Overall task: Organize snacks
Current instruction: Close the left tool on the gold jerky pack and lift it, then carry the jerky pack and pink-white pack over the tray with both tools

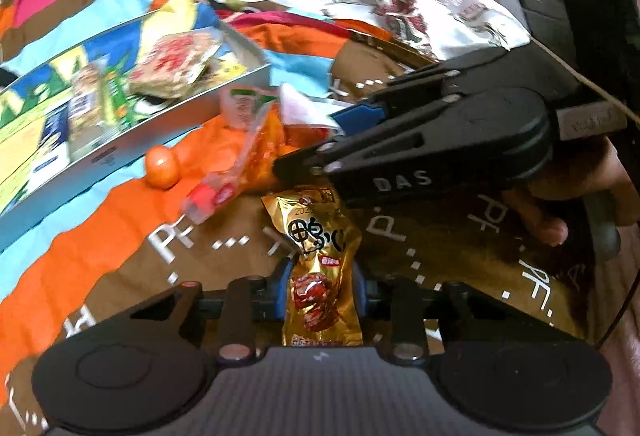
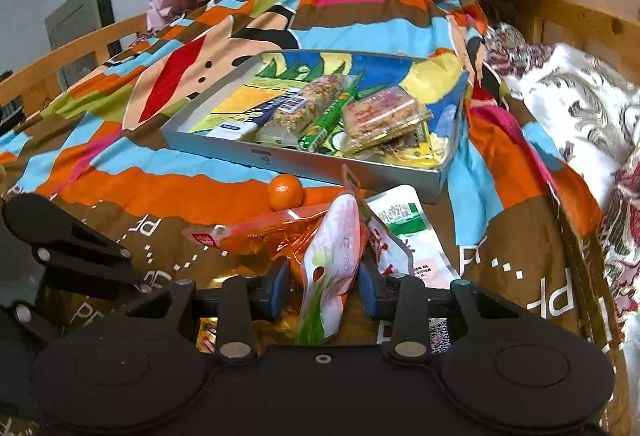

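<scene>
On the patterned bedspread point(image 2: 168, 171), your left gripper point(image 1: 320, 292) pinches a gold snack packet point(image 1: 322, 276), while your right gripper point(image 2: 322, 288) clamps a pink-and-green pouch point(image 2: 328, 276) near the tray point(image 2: 320, 163).

The right gripper point(image 1: 320, 139) bears "DAS"; the blanket point(image 1: 132, 268) repeats white "PF" letters with dots.
</scene>
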A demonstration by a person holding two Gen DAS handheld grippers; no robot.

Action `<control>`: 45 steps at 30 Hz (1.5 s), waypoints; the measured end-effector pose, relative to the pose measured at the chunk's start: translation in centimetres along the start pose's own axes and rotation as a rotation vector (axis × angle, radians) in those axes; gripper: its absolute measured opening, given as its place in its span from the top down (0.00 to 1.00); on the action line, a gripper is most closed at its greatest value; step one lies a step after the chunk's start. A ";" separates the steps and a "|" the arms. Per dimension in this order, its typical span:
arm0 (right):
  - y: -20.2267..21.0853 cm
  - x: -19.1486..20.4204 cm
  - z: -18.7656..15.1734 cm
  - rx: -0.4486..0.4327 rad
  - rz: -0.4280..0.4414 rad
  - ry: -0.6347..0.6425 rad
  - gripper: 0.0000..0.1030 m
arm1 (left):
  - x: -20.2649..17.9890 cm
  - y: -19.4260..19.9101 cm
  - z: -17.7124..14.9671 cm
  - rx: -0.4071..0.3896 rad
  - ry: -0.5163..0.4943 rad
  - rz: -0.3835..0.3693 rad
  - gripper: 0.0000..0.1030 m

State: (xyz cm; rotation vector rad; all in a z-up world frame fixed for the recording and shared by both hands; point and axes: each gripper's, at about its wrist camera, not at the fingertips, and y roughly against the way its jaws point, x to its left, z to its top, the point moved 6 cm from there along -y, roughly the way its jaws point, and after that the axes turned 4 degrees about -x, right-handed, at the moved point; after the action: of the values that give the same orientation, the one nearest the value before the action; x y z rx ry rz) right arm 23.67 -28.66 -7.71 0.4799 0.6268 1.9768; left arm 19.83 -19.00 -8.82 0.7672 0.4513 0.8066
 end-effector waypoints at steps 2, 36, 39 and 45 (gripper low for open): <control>0.3 0.5 0.0 -0.007 0.000 0.024 0.63 | 0.4 0.7 -0.4 -0.002 0.040 0.013 0.72; 3.8 -0.2 7.6 -0.428 -0.141 -0.003 0.63 | 10.1 10.2 5.1 -0.475 0.421 0.264 0.74; 2.4 -1.0 8.8 -0.445 -0.144 -0.032 0.63 | 12.2 9.7 6.6 -0.511 0.454 0.266 0.74; -1.4 -3.5 11.3 -0.458 -0.166 -0.077 0.63 | 15.8 6.9 9.0 -0.520 0.502 0.288 0.74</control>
State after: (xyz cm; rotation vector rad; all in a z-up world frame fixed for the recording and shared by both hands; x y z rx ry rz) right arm 32.69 -28.68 0.11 0.2110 0.1471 1.8575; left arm 32.03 -7.51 1.00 0.1349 0.5499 1.3314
